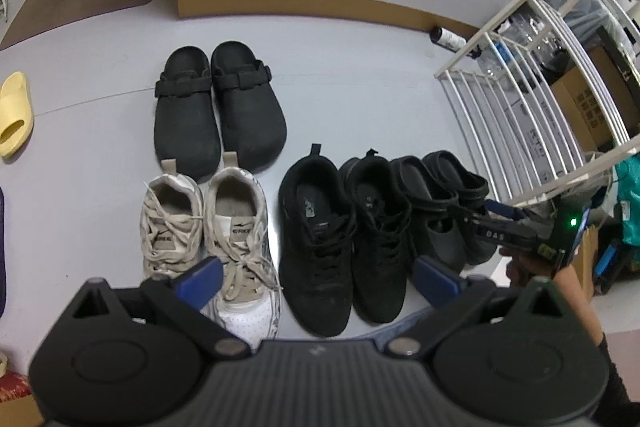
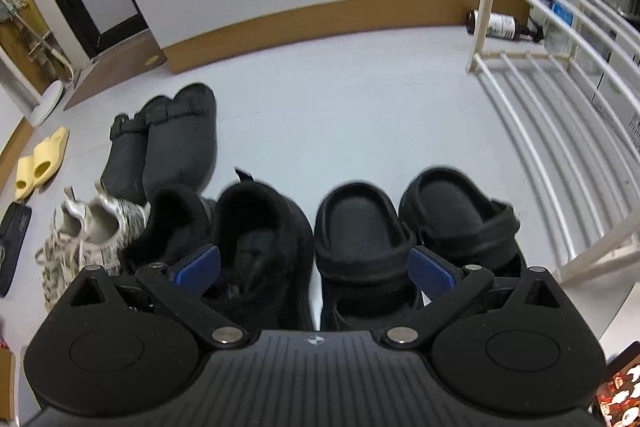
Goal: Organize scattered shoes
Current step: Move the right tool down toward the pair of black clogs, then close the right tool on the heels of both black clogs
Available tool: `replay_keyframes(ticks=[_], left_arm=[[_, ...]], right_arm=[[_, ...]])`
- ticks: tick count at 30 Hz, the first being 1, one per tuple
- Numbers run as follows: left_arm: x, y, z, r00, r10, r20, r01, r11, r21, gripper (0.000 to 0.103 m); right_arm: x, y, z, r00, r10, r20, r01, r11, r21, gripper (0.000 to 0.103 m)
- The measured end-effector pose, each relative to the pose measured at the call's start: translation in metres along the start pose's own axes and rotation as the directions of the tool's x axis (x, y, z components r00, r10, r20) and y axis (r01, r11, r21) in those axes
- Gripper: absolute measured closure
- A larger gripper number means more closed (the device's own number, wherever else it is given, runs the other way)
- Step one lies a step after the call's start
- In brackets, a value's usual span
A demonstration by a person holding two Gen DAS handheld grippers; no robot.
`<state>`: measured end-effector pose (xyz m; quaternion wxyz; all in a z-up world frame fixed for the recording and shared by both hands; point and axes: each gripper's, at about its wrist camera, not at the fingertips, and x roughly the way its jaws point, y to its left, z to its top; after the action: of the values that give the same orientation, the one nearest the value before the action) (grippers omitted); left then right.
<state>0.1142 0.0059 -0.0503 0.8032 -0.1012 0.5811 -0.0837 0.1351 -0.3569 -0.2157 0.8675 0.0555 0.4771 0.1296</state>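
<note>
Floor: four shoe pairs in rows; black sneakers point(image 1: 340, 243) beside rubber clogs point(image 2: 416, 227). Left gripper point(image 1: 320, 277) spread, empty; right gripper point(image 2: 314, 269) spread over clogs, not gripping. Only right view shows both yellow slides point(image 2: 40, 163)

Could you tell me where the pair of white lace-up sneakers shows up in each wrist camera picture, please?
Left wrist: white sneakers at lower left of centre, just above the left gripper.
Right wrist: white sneakers at far left edge, mid-height.
Shared landmark: white rack, on the right in both.
</note>
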Motion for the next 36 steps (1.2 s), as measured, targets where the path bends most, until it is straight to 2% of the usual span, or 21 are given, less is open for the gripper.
replay_keyframes(ticks=[3, 7, 10, 12, 16, 26, 29, 33, 36], left_arm=[[-0.001, -0.003, 0.002, 0.999, -0.034, 0.003, 0.034, 0.999, -0.014, 0.001], [-0.006, -0.011, 0.003, 0.998, -0.052, 0.041, 0.053, 0.998, -0.019, 0.001], [-0.004, -0.015, 0.003, 0.998, -0.057, 0.033, 0.058, 0.998, -0.016, 0.001], [-0.001, -0.016, 0.002, 0.998, -0.057, 0.022, 0.057, 0.998, -0.017, 0.001], [0.001, -0.018, 0.004, 0.998, -0.063, 0.02, 0.064, 0.998, -0.02, 0.001], [0.013, -0.024, 0.005, 0.999, -0.048, -0.008, 0.048, 0.999, -0.021, 0.001], [0.012, -0.029, 0.005, 0.998, -0.062, -0.004, 0.062, 0.998, -0.007, 0.001], [0.017, -0.031, 0.005, 0.999, -0.052, -0.014, 0.052, 0.999, -0.001, 0.001], [0.02, -0.031, 0.005, 0.998, -0.053, -0.027, 0.053, 0.999, -0.011, 0.001]], right_arm=[[0.012, -0.01, -0.009, 0.999, -0.003, -0.036, 0.003, 1.0, -0.005, 0.017], [0.016, -0.023, -0.02, 0.999, -0.02, -0.033, 0.019, 0.999, -0.028, 0.017], [0.018, -0.036, -0.029, 0.999, -0.05, -0.017, 0.049, 0.997, -0.066, 0.018], [0.022, -0.046, -0.033, 0.997, -0.062, -0.035, 0.06, 0.996, -0.063, 0.026], [0.032, -0.055, -0.04, 0.996, -0.07, -0.06, 0.065, 0.995, -0.076, 0.032], [0.054, -0.069, -0.034, 0.993, -0.102, -0.061, 0.096, 0.991, -0.088, 0.032], [0.061, -0.069, -0.031, 0.99, -0.119, -0.075, 0.111, 0.987, -0.113, 0.039], [0.077, -0.071, -0.026, 0.99, -0.102, -0.099, 0.093, 0.991, -0.093, 0.042], [0.088, -0.071, -0.026, 0.986, -0.12, -0.113, 0.108, 0.989, -0.102, 0.046]])
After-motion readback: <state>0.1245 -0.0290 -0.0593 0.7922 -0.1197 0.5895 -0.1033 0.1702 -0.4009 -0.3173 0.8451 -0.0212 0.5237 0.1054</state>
